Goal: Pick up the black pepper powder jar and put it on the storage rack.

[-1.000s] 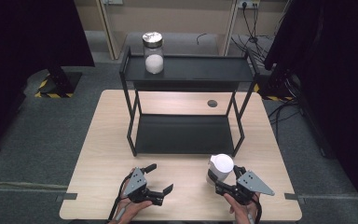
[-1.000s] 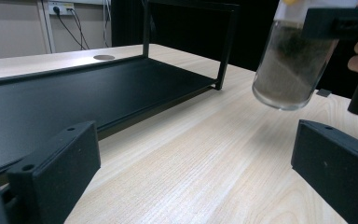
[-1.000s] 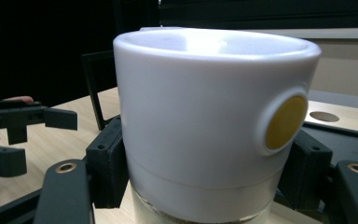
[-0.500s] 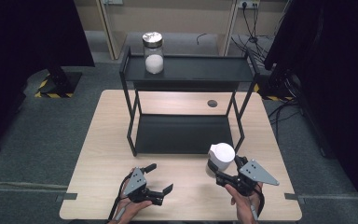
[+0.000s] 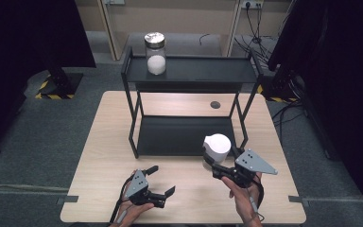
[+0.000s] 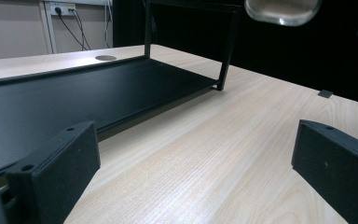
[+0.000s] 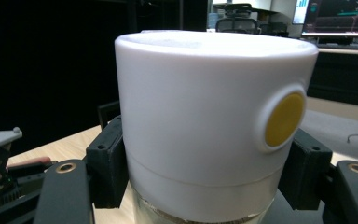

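**White-lidded jar going up toward the rack**

I am gripping the white-lidded jar point(image 5: 216, 147) in my right gripper point(image 5: 211, 163), holding it above the table point(image 5: 99, 156) before the black rack point(image 5: 189, 75). My left gripper point(image 5: 163, 182) is resting wide, holding nothing. Picking up looks done; shelving beside the glass jar point(image 5: 155, 53) is left.

A light wood counter point(image 5: 108, 156) stands on grey carpeted floor point(image 5: 47, 137). On it sits a black metal rack point(image 5: 189, 75) with 2 shelves. Black curtains point(image 5: 28, 38) hang at both sides. Behind runs a beige wall point(image 5: 189, 19) with a power socket point(image 5: 248, 4) and cables point(image 5: 260, 28) trailing down. Yellow-and-black hazard tape point(image 5: 45, 87) marks a stand base on the left. Farther off, an office chair point(image 7: 235, 23) and a lit monitor point(image 7: 342, 16) show.
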`<state>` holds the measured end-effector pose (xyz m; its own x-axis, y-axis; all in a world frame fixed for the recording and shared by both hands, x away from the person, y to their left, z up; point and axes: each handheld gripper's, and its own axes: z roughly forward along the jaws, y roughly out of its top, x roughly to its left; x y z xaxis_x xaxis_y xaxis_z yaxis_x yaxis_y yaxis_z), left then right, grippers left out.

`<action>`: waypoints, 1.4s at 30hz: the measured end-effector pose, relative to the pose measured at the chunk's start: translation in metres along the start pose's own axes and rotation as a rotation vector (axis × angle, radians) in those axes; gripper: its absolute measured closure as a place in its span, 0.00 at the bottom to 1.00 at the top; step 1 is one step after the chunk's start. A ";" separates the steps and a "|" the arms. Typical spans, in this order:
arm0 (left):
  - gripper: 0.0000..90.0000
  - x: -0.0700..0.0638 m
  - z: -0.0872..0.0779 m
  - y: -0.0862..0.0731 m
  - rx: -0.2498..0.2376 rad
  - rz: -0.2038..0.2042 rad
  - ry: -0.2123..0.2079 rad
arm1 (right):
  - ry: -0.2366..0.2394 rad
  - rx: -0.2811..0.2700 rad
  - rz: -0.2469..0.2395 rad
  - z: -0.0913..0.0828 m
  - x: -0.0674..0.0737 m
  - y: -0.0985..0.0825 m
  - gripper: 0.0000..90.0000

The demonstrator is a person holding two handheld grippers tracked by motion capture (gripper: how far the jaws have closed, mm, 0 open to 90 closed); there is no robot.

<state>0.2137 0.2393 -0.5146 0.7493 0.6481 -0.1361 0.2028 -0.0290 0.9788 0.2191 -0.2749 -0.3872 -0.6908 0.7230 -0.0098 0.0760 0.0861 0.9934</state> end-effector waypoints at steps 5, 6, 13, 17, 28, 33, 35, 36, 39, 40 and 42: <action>0.00 0.000 0.000 0.000 0.002 0.000 -0.002 | 0.024 -0.014 -0.009 0.007 -0.001 0.014 0.34; 0.00 0.000 0.000 0.000 0.003 0.000 -0.001 | 0.028 -0.012 -0.008 0.008 -0.001 0.017 0.34; 0.00 0.000 0.000 0.000 0.004 -0.002 -0.001 | 0.040 -0.015 -0.015 0.013 -0.002 0.038 0.34; 0.00 0.000 0.000 0.000 0.003 -0.001 -0.002 | 0.047 -0.016 -0.011 0.016 -0.005 0.051 0.34; 0.00 0.001 0.001 0.000 0.005 -0.009 -0.004 | 0.061 -0.008 -0.002 0.023 -0.018 0.088 0.34; 0.00 0.001 0.000 0.000 0.005 -0.010 -0.004 | 0.065 -0.011 -0.001 0.028 -0.022 0.105 0.34; 0.00 0.001 0.000 0.000 0.005 -0.010 -0.004 | 0.068 -0.016 0.001 0.031 -0.024 0.112 0.34; 0.00 0.001 0.000 0.000 0.005 -0.009 -0.004 | 0.071 -0.018 0.004 0.032 -0.025 0.116 0.34; 0.00 0.001 0.000 0.000 0.005 -0.008 -0.004 | 0.077 -0.019 0.008 0.034 -0.028 0.129 0.34; 0.00 0.001 0.000 0.000 0.004 -0.008 -0.004 | 0.077 -0.019 0.007 0.035 -0.029 0.132 0.34; 0.00 0.001 0.000 0.000 0.005 -0.010 -0.005 | 0.071 -0.020 0.002 0.037 -0.030 0.138 0.34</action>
<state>0.2145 0.2396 -0.5148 0.7505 0.6444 -0.1465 0.2131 -0.0262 0.9767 0.2769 -0.2594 -0.2537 -0.7401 0.6725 -0.0007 0.0632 0.0705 0.9955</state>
